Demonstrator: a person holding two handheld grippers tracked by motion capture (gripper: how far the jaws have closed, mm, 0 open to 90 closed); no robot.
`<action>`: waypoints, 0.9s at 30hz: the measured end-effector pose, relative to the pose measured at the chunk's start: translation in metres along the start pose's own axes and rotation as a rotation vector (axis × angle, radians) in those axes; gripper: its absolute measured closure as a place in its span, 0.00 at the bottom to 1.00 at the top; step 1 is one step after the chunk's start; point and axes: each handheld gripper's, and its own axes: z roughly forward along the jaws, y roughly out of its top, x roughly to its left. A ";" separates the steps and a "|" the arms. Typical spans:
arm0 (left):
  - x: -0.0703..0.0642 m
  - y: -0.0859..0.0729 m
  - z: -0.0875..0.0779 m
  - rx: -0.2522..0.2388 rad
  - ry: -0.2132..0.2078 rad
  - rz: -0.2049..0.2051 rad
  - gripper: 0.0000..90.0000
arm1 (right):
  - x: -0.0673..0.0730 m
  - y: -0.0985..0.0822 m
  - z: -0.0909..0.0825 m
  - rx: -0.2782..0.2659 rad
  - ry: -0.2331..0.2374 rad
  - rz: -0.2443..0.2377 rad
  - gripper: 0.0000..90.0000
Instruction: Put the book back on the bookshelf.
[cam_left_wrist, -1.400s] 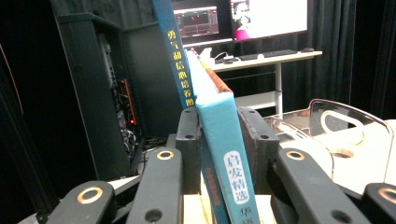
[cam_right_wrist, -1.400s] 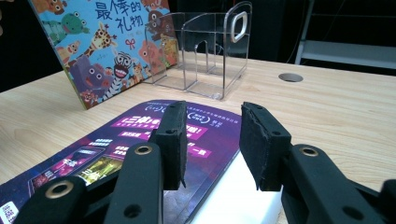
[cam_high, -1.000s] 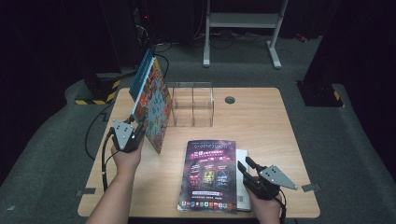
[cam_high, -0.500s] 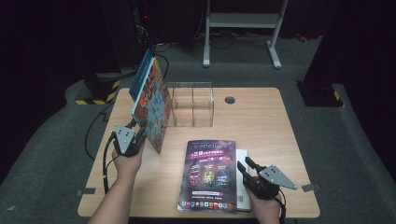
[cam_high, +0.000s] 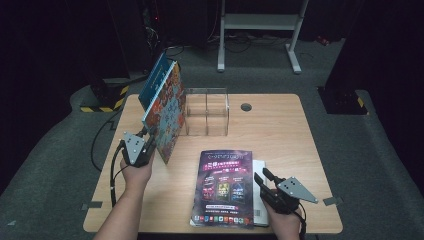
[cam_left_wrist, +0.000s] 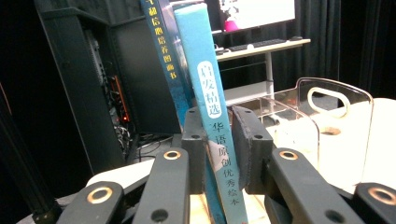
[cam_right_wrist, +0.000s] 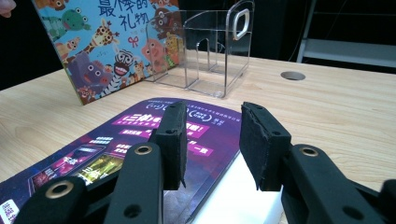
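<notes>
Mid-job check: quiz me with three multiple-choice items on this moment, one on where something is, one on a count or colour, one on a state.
1. Where does the clear acrylic organizer stand?
A. left of the books
B. right of the upright books
C. on the magazine

2. What colour is the spine of the book between the left gripper pads?
A. red
B. light blue
C. black

3. How does the purple magazine lie?
A. flat on the table
B. upright
C. rolled

B: the high view shows it just right of them.
B: light blue with printed characters.
A: it lies flat before the right gripper, on something white.
</notes>
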 end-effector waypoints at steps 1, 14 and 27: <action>0.001 0.000 0.000 0.001 0.007 -0.005 0.83 | 0.000 0.000 0.000 -0.001 0.000 0.000 0.68; 0.004 -0.001 0.001 0.000 0.013 -0.019 0.82 | 0.000 0.000 0.000 -0.001 -0.001 -0.004 0.68; 0.002 -0.002 0.002 0.011 0.005 -0.015 0.78 | 0.000 0.001 -0.001 -0.003 0.000 -0.003 0.68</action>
